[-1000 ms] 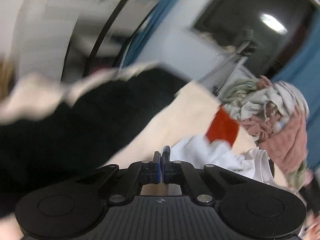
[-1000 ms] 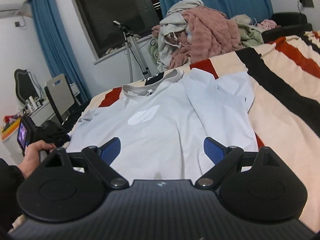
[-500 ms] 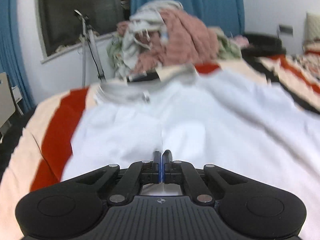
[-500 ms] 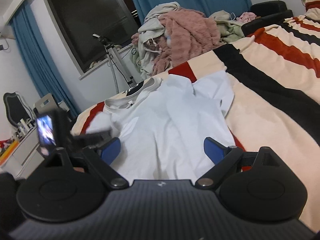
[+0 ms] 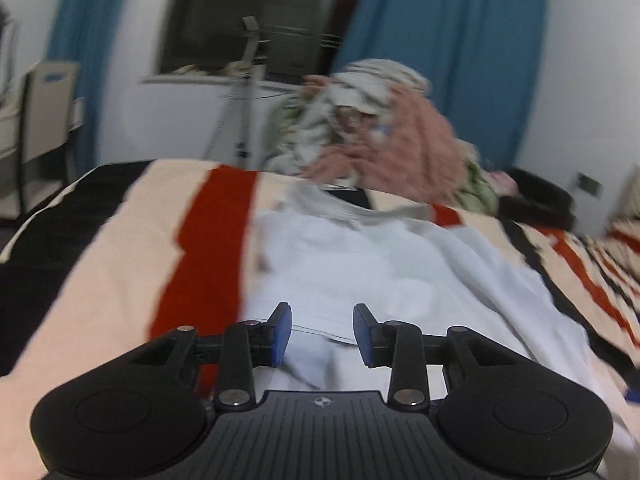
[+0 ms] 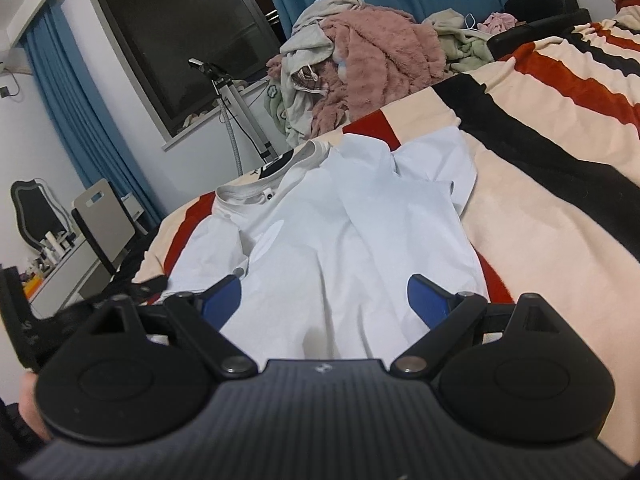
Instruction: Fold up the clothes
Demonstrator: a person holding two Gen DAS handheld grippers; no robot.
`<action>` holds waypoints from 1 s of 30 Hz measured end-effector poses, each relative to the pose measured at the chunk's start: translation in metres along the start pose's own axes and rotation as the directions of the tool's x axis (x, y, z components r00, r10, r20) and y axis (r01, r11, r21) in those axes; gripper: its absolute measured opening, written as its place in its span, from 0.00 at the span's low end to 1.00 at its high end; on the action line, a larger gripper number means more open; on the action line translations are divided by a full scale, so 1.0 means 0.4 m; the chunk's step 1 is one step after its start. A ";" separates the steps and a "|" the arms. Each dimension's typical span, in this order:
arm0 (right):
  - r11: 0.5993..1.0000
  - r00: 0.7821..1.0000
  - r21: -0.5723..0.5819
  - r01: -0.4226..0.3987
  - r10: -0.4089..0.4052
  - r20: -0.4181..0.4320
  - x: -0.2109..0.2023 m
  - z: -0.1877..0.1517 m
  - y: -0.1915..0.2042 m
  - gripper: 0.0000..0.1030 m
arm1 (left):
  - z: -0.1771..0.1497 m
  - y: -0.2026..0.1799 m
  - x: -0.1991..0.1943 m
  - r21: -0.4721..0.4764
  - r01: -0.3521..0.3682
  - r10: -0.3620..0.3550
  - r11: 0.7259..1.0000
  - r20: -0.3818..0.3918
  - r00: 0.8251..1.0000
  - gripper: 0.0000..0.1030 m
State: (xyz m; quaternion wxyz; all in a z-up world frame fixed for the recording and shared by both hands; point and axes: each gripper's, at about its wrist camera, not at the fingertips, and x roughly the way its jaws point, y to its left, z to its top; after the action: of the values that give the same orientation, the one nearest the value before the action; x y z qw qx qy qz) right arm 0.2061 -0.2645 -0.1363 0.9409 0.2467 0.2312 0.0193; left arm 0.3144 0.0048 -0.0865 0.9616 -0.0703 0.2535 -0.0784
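You see a striped bed cover (image 6: pixel 540 208), blue curtains (image 6: pixel 72 120), a dark window (image 6: pixel 180 36), a tripod stand (image 6: pixel 240 120), a chair (image 6: pixel 104 220).

Readable text: none is showing in either view.
White T-shirt (image 6: pixel 352 232) neck label: a dark patch inside the collar is carrying pale marks, too small to read.
Right gripper (image 6: pixel 324 300) body: a small round emblem is sitting at the front edge, without letters.
Left gripper (image 5: pixel 322 330) body: the same emblem is showing.
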 end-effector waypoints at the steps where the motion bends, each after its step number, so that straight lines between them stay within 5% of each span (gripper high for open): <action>1: 1.000 1.000 0.000 0.002 -0.002 0.000 0.001 0.000 0.000 0.89 | 0.008 0.014 -0.003 -0.009 -0.009 0.009 1.000 0.000 1.000 0.35; 4: 1.000 1.000 0.000 0.010 -0.010 -0.003 0.004 -0.004 0.002 0.89 | 0.023 0.017 0.016 0.104 -0.026 0.026 0.994 -0.008 1.000 0.35; 7: 1.000 1.000 -0.002 0.013 -0.013 -0.008 0.009 -0.006 0.003 0.89 | 0.019 -0.049 0.051 0.302 -0.034 0.041 0.953 -0.017 0.999 0.44; 11: 1.000 1.000 -0.003 0.012 -0.012 -0.012 0.015 -0.007 0.003 0.89 | -0.012 -0.168 0.096 0.596 -0.015 0.028 0.803 -0.013 1.000 0.63; 16: 1.000 1.000 -0.012 0.016 -0.016 -0.020 0.019 -0.016 -0.001 0.89 | -0.059 -0.263 0.219 0.756 -0.021 0.069 0.654 -0.032 0.997 0.60; 18: 1.000 1.000 -0.022 0.022 -0.022 -0.022 0.021 -0.020 -0.004 0.89 | -0.062 -0.267 0.270 0.779 -0.049 0.107 0.625 -0.023 0.994 0.46; 20: 0.999 0.999 -0.034 0.034 -0.035 -0.026 0.024 -0.026 -0.008 0.89 | -0.025 -0.236 0.297 0.710 -0.042 0.108 0.702 -0.048 0.993 0.03; 22: 0.998 0.998 -0.034 0.045 -0.046 -0.033 0.030 -0.032 -0.009 0.89 | 0.059 -0.152 0.296 0.509 -0.029 0.075 0.860 -0.070 0.995 0.02; 24: 0.998 0.998 -0.045 0.054 -0.056 -0.039 0.040 -0.036 -0.003 0.89 | 0.144 -0.051 0.289 0.277 -0.004 0.026 0.961 -0.076 0.997 0.02; 27: 0.995 0.996 -0.075 0.067 -0.071 -0.051 0.059 -0.043 0.010 0.89 | 0.283 0.128 0.277 -0.029 -0.005 0.003 1.000 -0.058 0.998 0.02; 30: 0.992 0.994 -0.100 0.076 -0.083 -0.068 0.082 -0.054 0.023 0.89 | 0.404 0.302 0.279 -0.214 -0.067 0.059 0.975 -0.042 0.997 0.02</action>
State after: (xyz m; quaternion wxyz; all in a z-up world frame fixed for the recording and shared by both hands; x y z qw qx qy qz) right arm 0.2265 -0.2416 -0.1627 0.9429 0.1905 0.2733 0.0021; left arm 0.5049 0.1176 -0.0215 0.9457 -0.1646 0.2796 -0.0213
